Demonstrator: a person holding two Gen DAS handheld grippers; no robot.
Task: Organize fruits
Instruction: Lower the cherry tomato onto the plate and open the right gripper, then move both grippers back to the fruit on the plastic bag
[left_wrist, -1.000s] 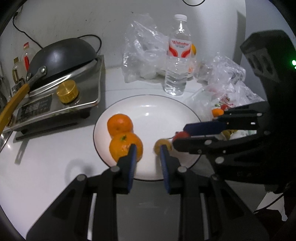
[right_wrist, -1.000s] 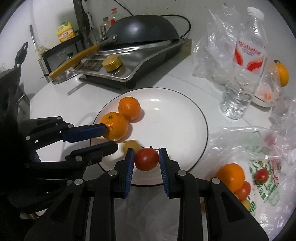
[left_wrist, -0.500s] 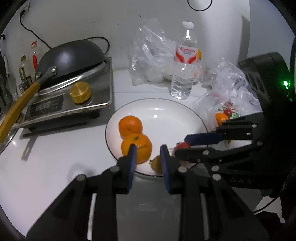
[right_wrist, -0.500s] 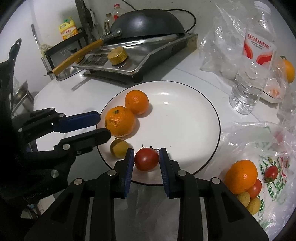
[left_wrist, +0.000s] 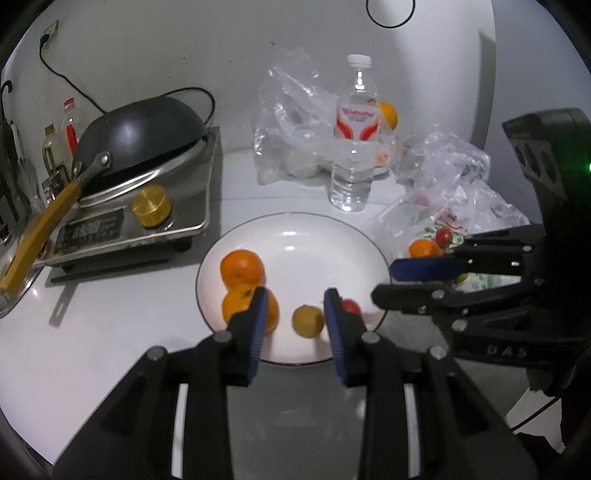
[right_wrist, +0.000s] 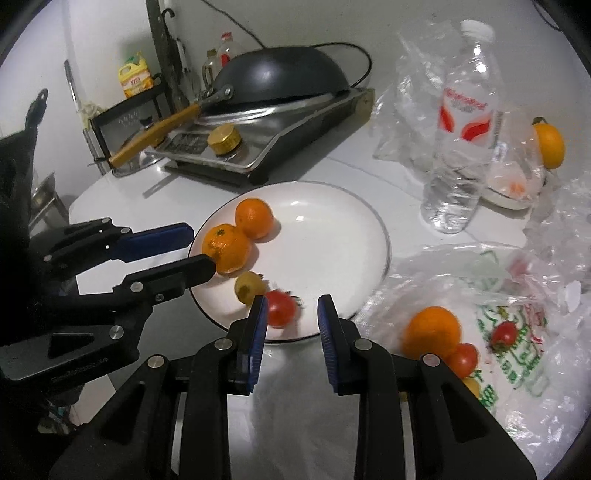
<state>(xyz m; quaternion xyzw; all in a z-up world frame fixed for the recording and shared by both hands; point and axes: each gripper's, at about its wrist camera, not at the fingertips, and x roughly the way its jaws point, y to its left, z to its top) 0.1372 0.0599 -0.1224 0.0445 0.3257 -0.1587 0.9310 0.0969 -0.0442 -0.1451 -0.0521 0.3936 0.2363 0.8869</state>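
A white plate holds two oranges at its left, a small yellow-green fruit and a red tomato near its front rim. My left gripper hovers over that rim with its jaws opening. The yellow-green fruit shows between its fingertips but lies on the plate, untouched by the pads. My right gripper stands narrow with nothing in its gap. The tomato rests on the plate just beyond its left finger.
An open plastic bag right of the plate holds an orange and small tomatoes. A water bottle, crumpled clear bags and another orange stand behind. A stove with a black wok fills the back left.
Both grippers have drawn back from the plate. The right one slid right, so the tomato that filled its gap now lies off its left finger. The left jaws have spread slightly.
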